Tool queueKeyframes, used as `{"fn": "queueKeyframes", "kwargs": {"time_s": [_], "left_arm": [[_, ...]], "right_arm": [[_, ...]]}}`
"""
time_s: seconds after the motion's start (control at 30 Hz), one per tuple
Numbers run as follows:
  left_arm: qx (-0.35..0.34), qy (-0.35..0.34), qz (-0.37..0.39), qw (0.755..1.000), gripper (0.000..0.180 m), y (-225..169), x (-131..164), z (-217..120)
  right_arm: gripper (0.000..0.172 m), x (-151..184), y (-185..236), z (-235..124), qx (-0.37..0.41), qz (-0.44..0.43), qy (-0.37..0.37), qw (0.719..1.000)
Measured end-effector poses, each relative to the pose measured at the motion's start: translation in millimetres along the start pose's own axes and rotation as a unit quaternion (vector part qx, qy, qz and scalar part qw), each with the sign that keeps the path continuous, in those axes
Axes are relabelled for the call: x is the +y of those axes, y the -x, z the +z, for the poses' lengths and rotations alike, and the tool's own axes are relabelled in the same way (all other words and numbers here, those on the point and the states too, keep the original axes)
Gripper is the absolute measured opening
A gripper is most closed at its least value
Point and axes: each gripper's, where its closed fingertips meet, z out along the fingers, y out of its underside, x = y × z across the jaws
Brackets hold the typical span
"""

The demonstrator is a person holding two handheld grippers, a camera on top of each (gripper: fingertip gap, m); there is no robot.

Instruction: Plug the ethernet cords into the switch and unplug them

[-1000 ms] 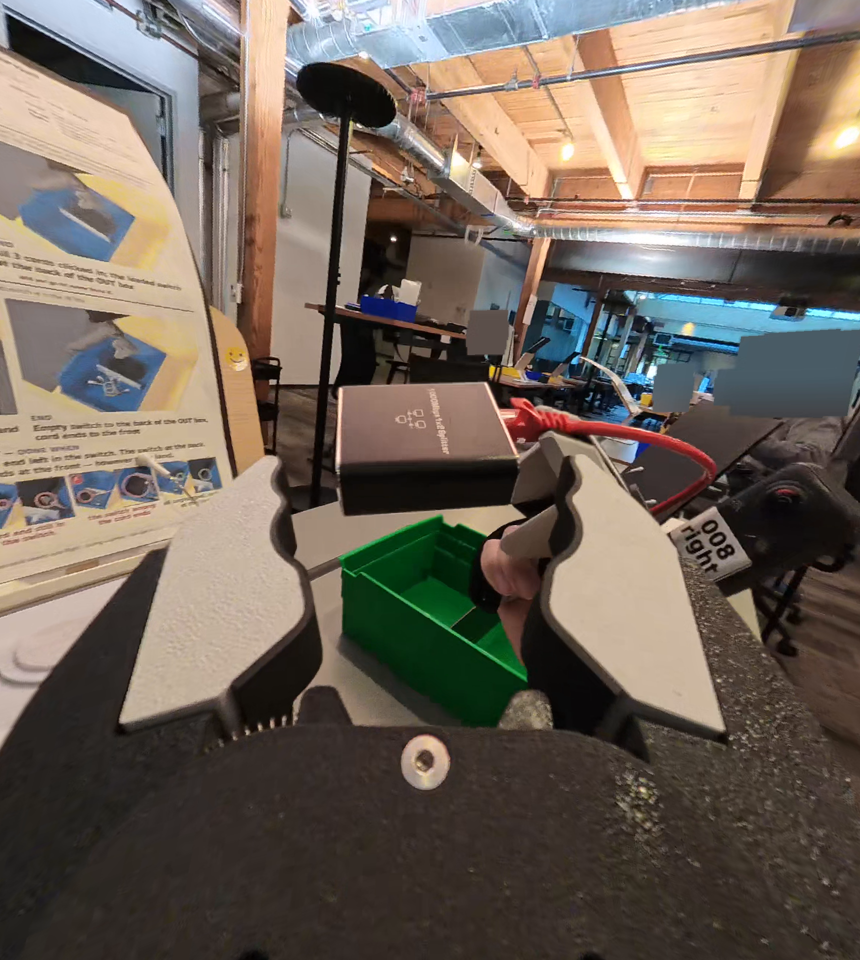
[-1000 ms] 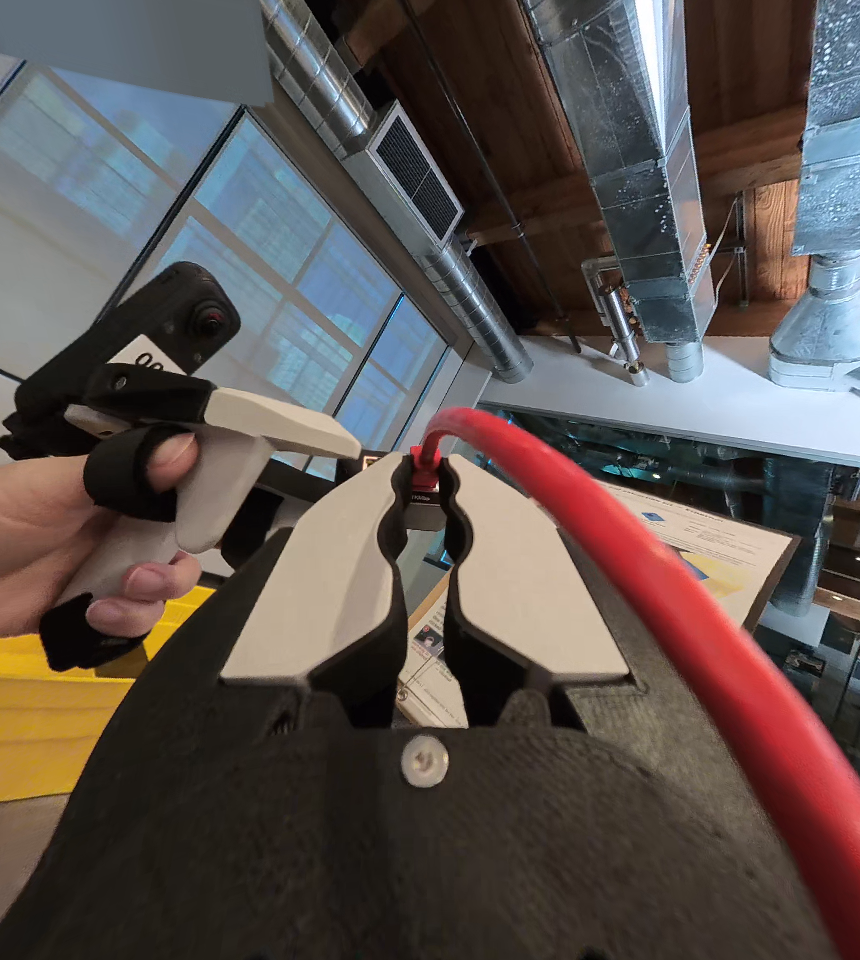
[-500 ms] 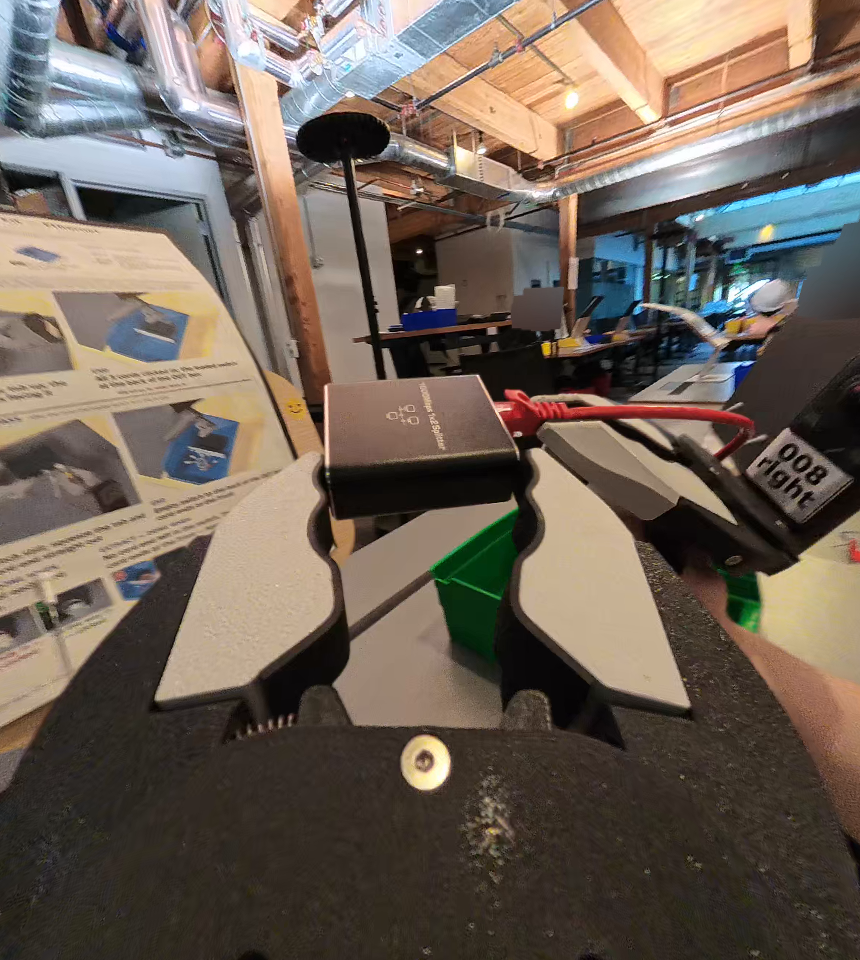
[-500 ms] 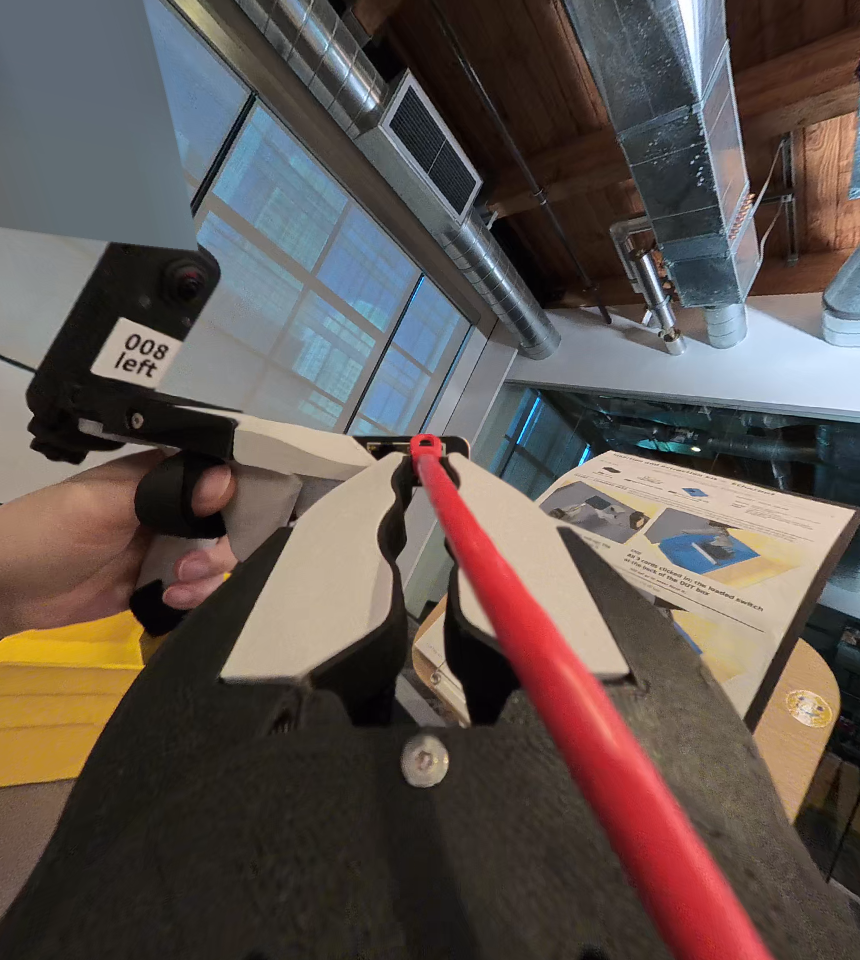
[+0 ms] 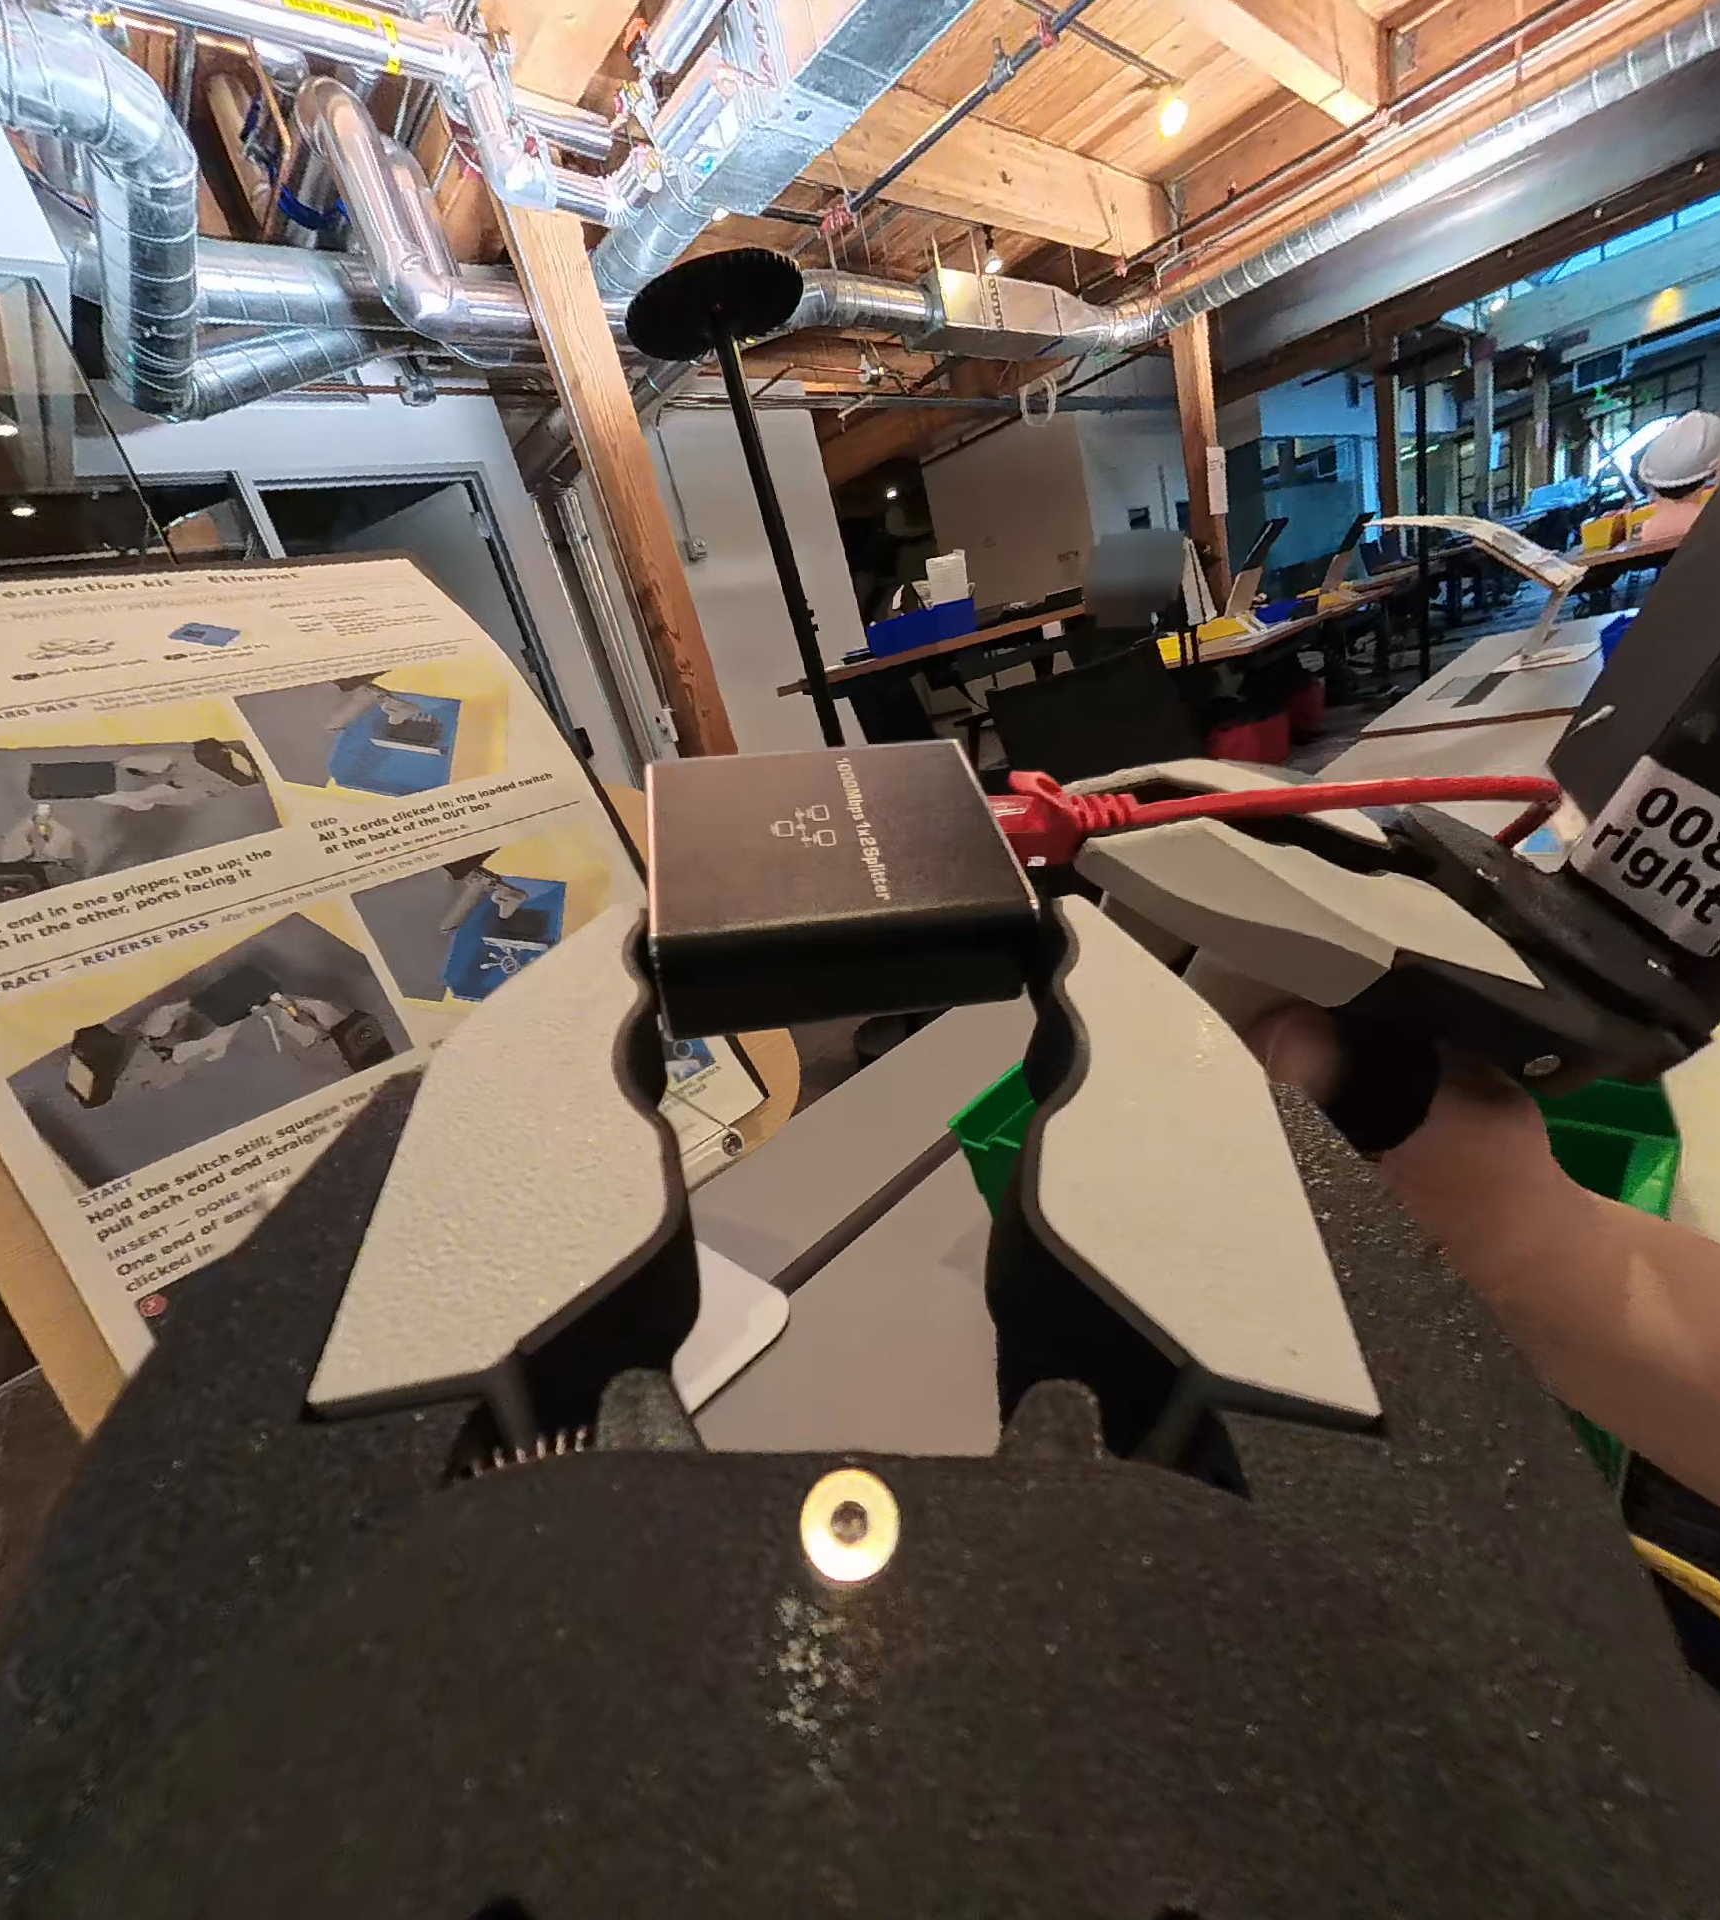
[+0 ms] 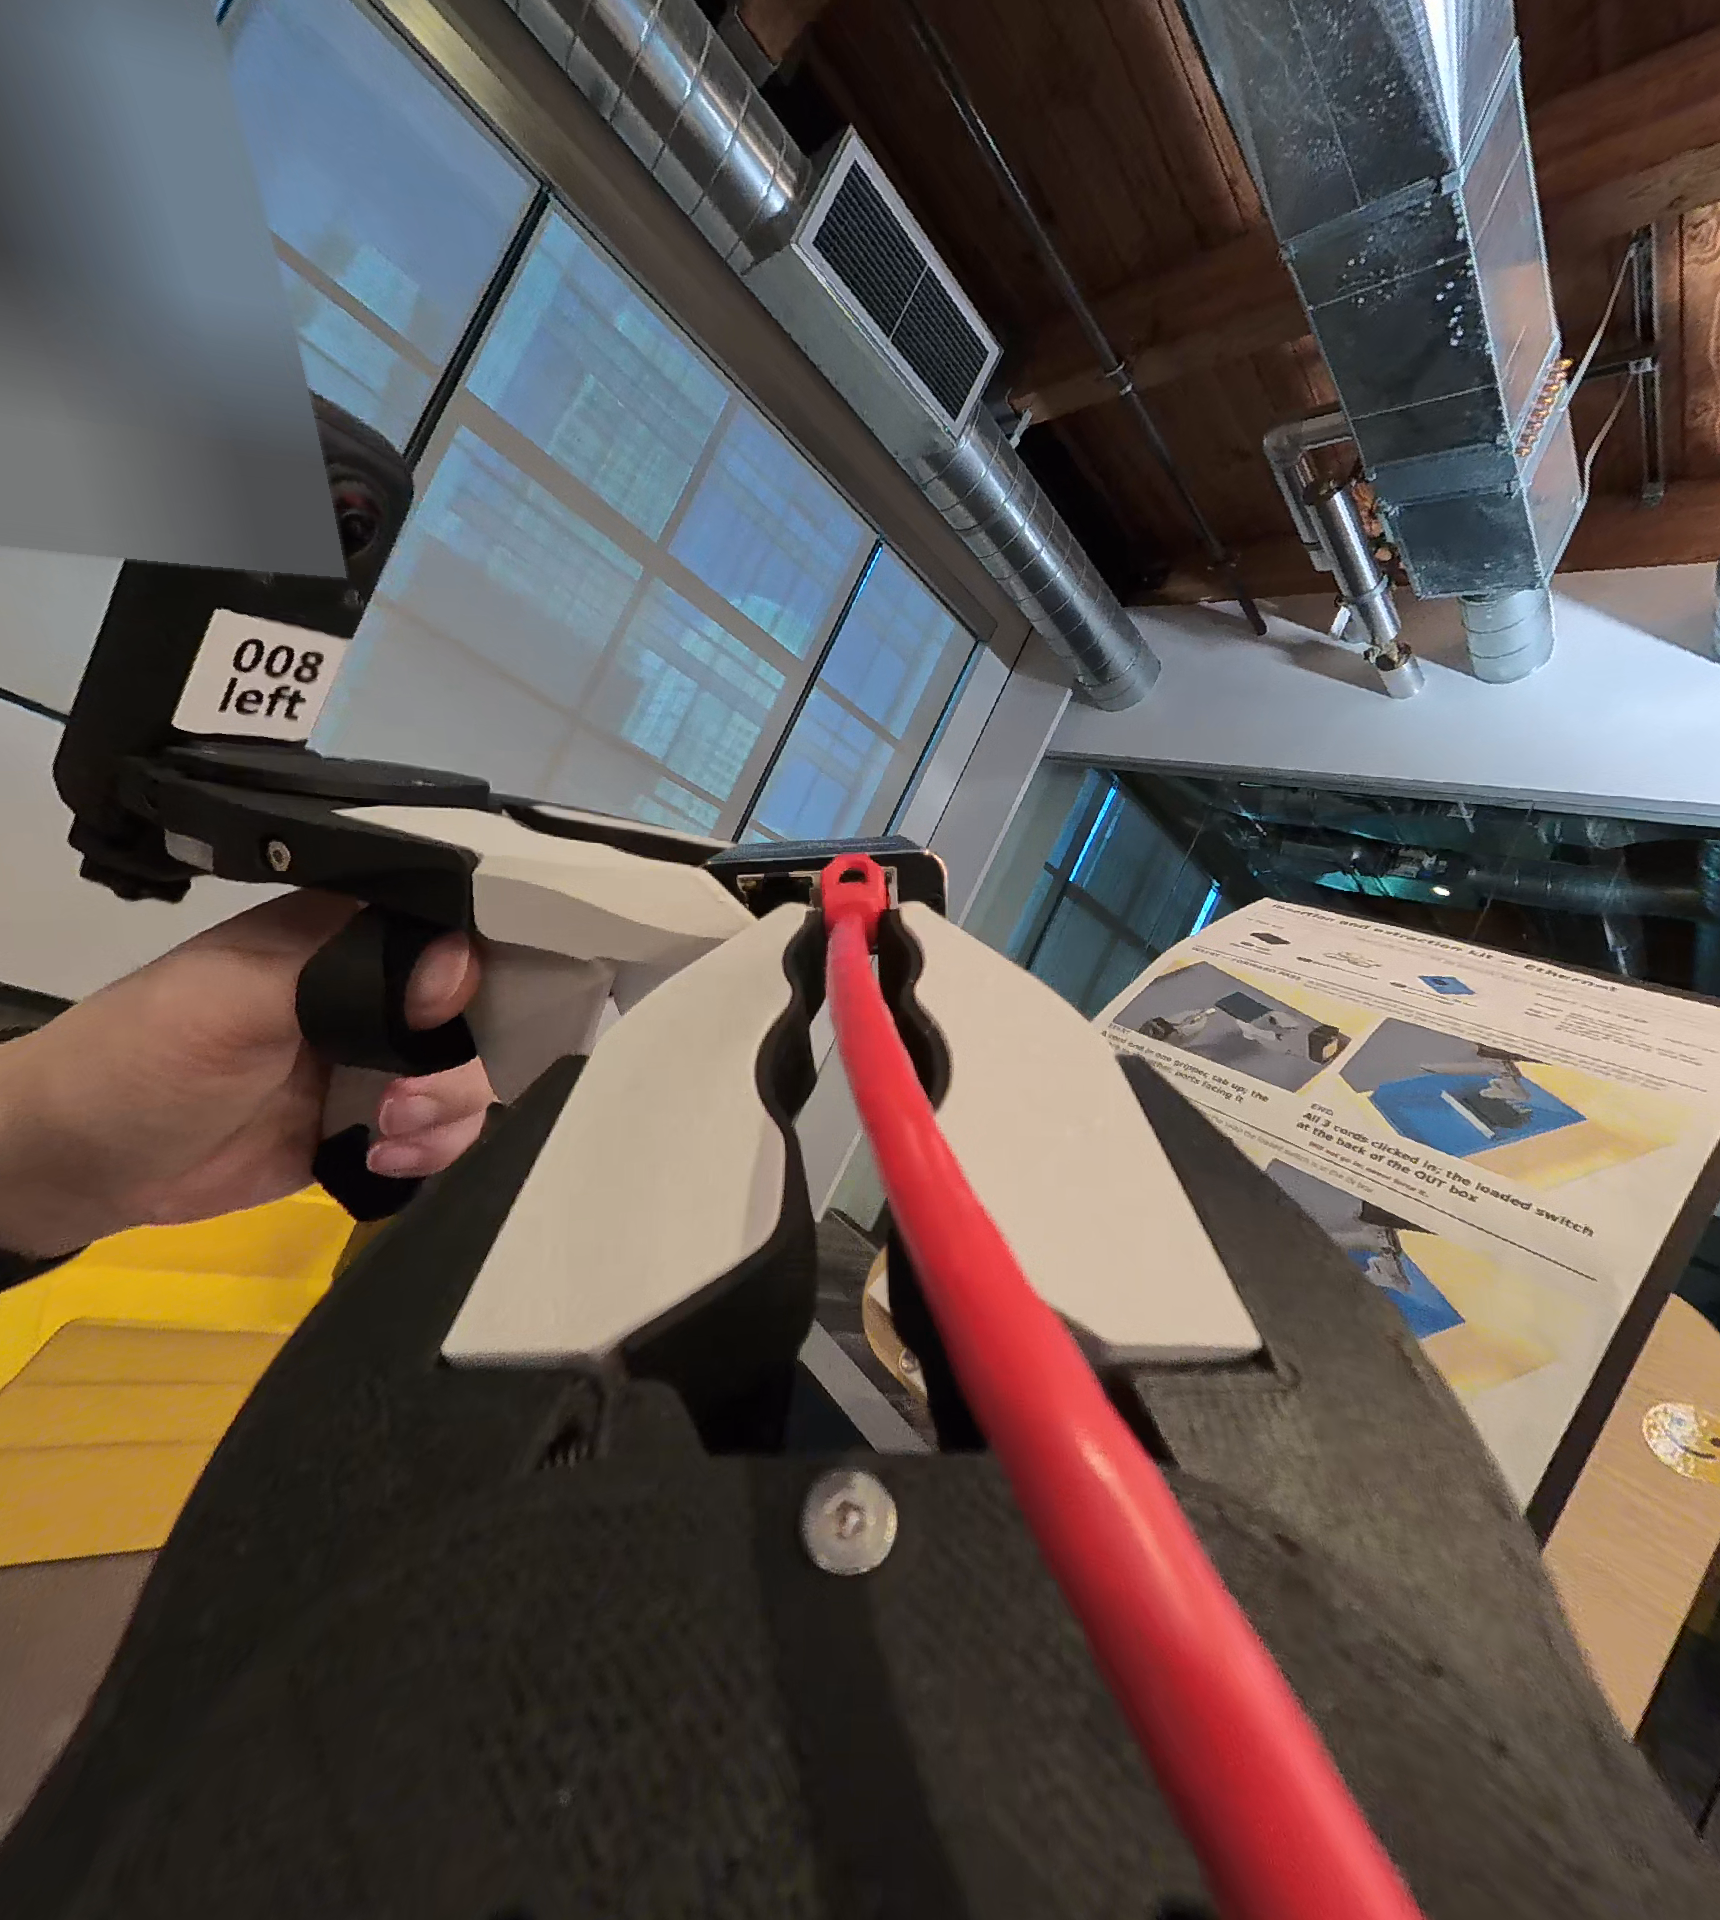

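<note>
Centrally in the left wrist view, the left gripper is clamped on the black switch — both pads press its side walls, and the box is held up in the air, flat face upward. Just right of it, the red ethernet cord meets the switch's right end with its plug. In the right wrist view the right gripper is closed tight on that plug at mid-frame, the cord running back toward the lower right. A green bin sits lower right, an instruction board at left — a yellow bin lies lower left in the right wrist view.
</note>
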Motion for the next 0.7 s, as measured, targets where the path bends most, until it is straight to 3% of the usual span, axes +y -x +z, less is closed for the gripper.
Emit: {"fn": "queueKeyframes", "kwargs": {"time_s": [0.53,0.7], "left_arm": [[0.012,0.024,0.002,1.0,0.068,3.6,5.7,0.9],[0.023,0.078,0.016,0.997,0.073,7.5,17.7,-1.1]], "right_arm": [[0.011,6.0,-1.1,2.8,0.0,0.008,0.017,1.0],[0.01,18.2,-16.4,2.9,0.027,0.095,0.025,0.995]]}}
